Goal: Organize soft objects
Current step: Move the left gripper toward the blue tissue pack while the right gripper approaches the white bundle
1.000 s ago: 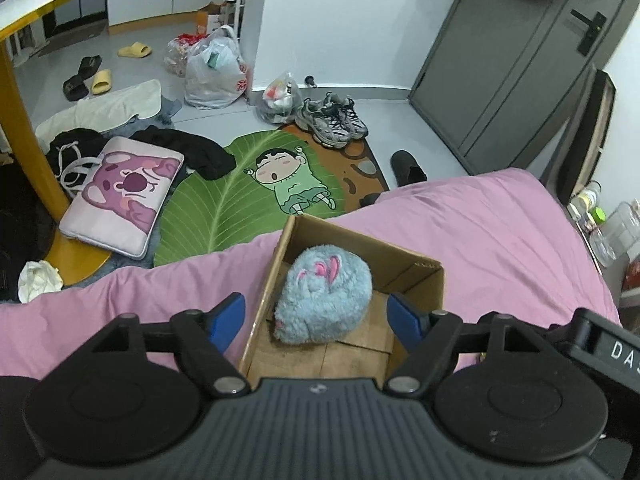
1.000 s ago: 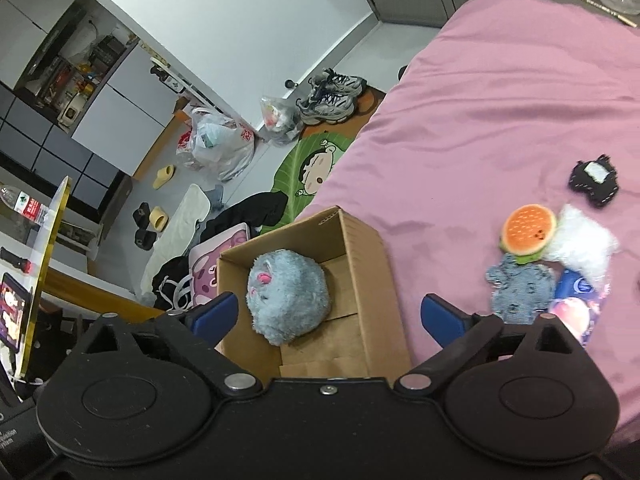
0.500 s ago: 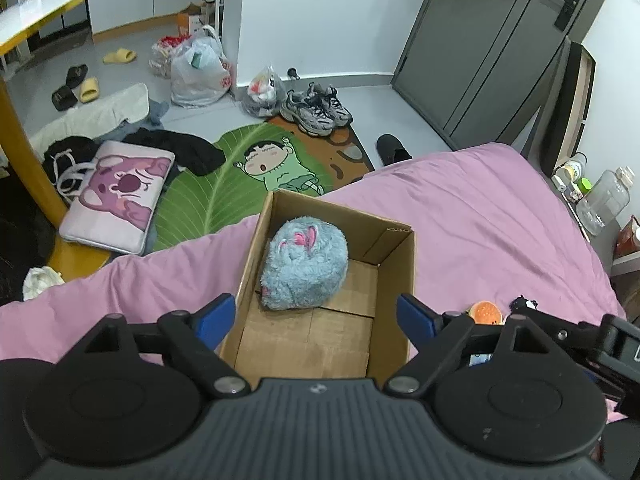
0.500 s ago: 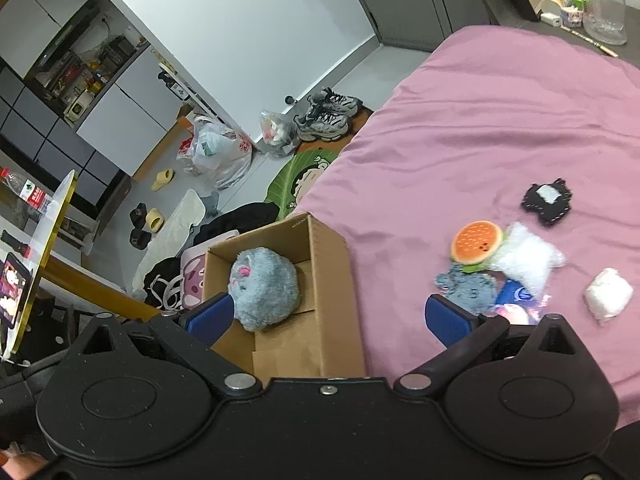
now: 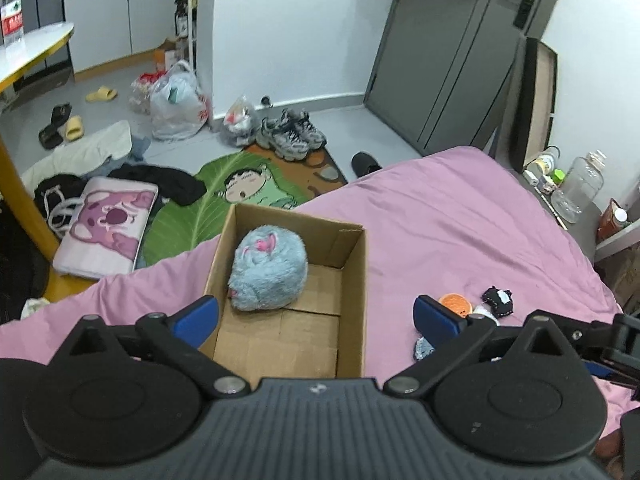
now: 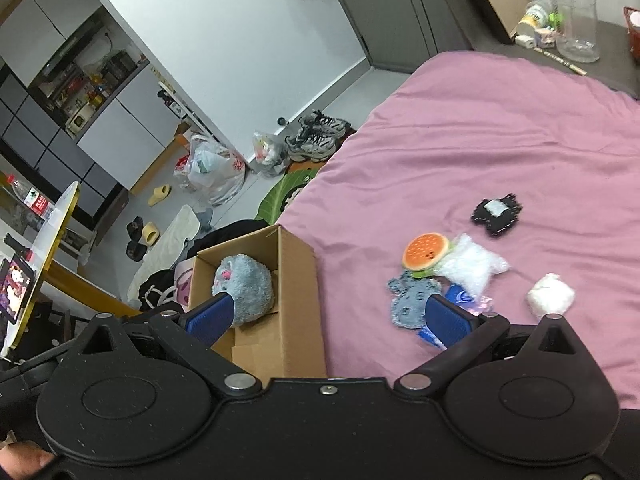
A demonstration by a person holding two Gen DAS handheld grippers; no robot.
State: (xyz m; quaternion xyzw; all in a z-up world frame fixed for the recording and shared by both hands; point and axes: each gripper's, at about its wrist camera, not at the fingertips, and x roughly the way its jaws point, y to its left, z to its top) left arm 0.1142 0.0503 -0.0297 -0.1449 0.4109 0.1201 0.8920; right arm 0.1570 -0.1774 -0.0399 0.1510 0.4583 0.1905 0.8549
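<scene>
Soft toys are what we are tidying, and one is done: a fluffy blue ball (image 5: 269, 268) sits inside the box (image 5: 354, 280) on the pink bed (image 5: 460, 220), up against the box's far left corner. Most of the box floor is bare, so there is lots of room.

We hold two claws. Our left claw (image 5: 316, 318) is wide open with nothing in it, up above the near end of the box. Our right claw (image 6: 326, 316) is wide open too and holds nothing. It hangs over the bed between the box and the toy pile.

We think we are between steps now: one toy is in, and we need to go and get another. The rest lie on the bed to the right of the box, well apart from it. We see a burger (image 6: 426, 251) touching a white fluffy bag (image 6: 472, 268), a gray toy (image 6: 412, 298) just below them, something blue (image 6: 460, 296) partly hidden behind a right claw finger, a black toy (image 6: 496, 213) farther off, and a white puff (image 6: 550, 294) by itself.

The gray toy is nearest to our right claw. Next we would move that claw down over one toy, then squeeze gently. The toys are bunched up, so we need to pinch only one.
</scene>
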